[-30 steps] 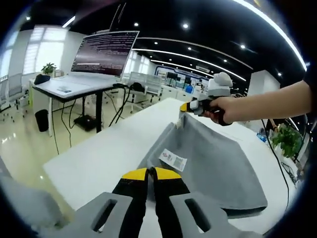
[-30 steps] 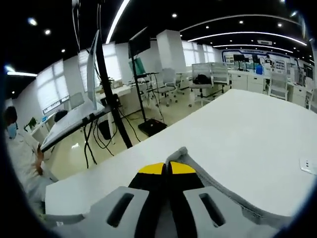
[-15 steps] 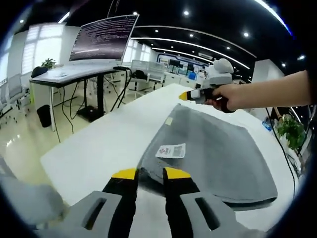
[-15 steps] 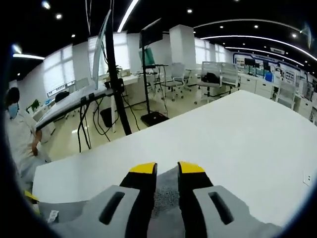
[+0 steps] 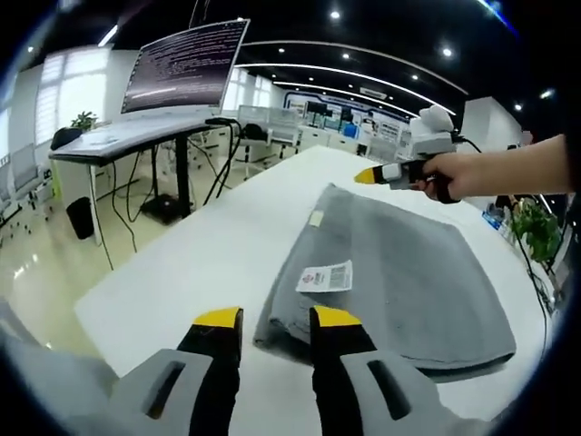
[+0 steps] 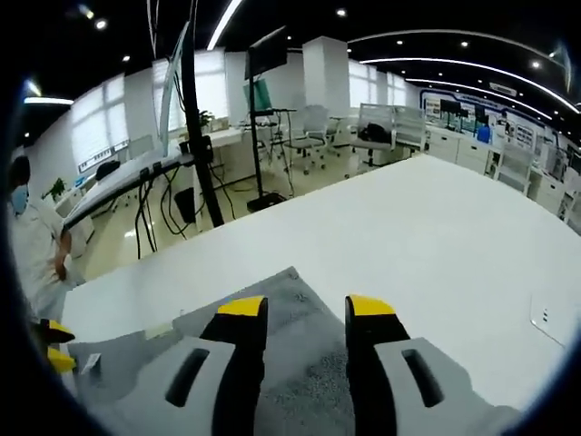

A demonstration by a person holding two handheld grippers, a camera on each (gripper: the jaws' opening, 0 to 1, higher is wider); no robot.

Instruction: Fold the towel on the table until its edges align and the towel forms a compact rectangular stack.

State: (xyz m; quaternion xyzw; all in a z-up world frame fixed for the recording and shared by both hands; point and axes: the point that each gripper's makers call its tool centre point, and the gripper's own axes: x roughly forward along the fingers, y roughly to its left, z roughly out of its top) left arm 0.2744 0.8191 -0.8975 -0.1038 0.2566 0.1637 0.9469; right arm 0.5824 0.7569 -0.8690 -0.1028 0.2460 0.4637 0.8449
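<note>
Lying flat on the white table [image 5: 191,263], the grey towel [image 5: 399,272] appears folded at least once, with a doubled edge at its near end and a white care label [image 5: 325,277] showing on top near that edge. The left gripper [image 5: 269,318] hangs just above the near edge with its jaws spread and nothing between them; the right gripper [image 6: 304,307] likewise stands released over the far corner of the cloth, its jaws parted with grey fabric visible between and below them. In the left gripper view the right gripper is seen in a person's hand [image 5: 449,173], lifted just clear of the far corner. Judged from this layout, a further fold is due: each set of jaws should take one corner of the same short edge, pinching all layers, then carry the edge across evenly so corners meet and the sides stay square. Pulling unevenly risks skewing the stack. The far right part of the towel bends out of view at the fisheye margin, the layer count at the near edge is hard to read, and the label text is illegible.
</note>
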